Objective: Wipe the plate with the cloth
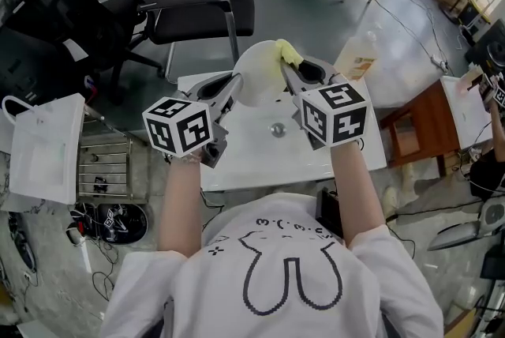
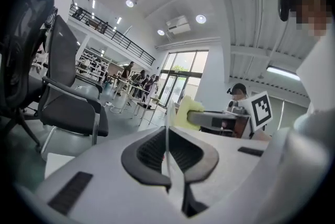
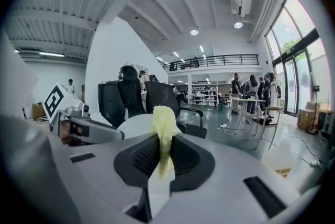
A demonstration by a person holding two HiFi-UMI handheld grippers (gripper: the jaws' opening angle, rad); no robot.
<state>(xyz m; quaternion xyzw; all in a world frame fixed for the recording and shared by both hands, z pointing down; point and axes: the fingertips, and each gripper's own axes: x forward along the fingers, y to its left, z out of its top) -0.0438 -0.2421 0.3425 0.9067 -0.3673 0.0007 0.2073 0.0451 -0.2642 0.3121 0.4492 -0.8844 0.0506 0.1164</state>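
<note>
The left gripper is clenched on the round white plate. Its dark ribbed pads bite the rim at about the plate's eight o'clock, so in the left gripper view the plate shows only as a thin white edge running up between the jaws. Held this way, the plate stands on edge in the air above the white table, straight ahead of the person at twelve o'clock, with one face turned towards the other tool.

The right gripper is closed on the pale yellow cloth. A bunched tuft of cloth sticks out past the jaw tips, which gives a soft wad to rub with and keeps the hard plastic off the dish. In the head view the wad sits at the plate's upper rim, near one o'clock, touching it or just beside it. Contact cannot be confirmed from any view.

Both grippers point roughly level and slightly inward, towards each other — a bracing pose, one side steadying while the other scrubs. Wiping appears to be under way at the top edge. A black office chair stands beyond the table at eleven o'clock, well clear.
</note>
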